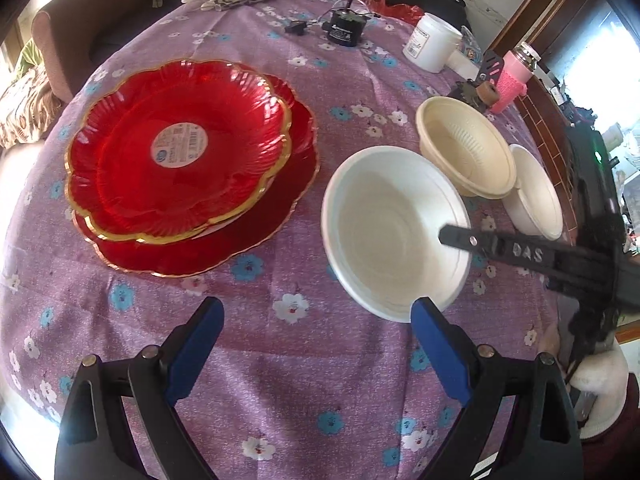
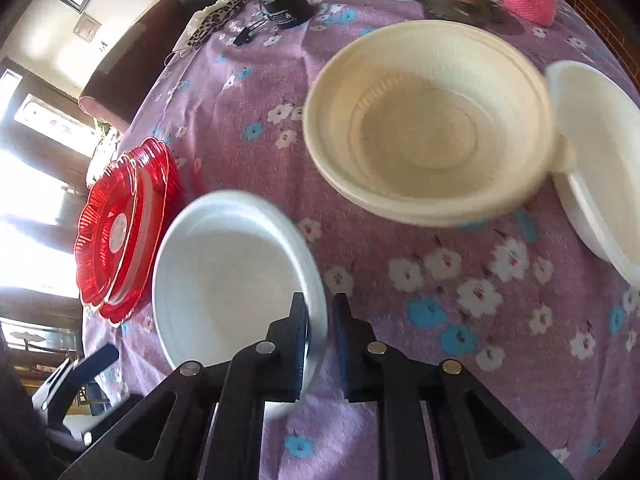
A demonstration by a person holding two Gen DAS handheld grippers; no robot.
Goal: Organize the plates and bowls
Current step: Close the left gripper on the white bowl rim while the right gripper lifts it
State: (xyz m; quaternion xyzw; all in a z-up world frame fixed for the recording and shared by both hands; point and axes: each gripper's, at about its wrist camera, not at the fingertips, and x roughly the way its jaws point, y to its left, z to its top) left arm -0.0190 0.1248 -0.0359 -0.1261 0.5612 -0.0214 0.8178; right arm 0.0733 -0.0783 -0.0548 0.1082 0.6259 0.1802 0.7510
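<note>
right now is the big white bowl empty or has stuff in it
Empty. The big white bowl shows only a bare white inside in both wrist views; the right tongs pinch its rim.

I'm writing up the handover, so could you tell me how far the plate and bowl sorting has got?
Done: the red plates sit stacked. In hand: the right gripper pinches the white bowl rim; the left gripper is open. Left: the cream bowl and small white bowl remain unnested.
</note>
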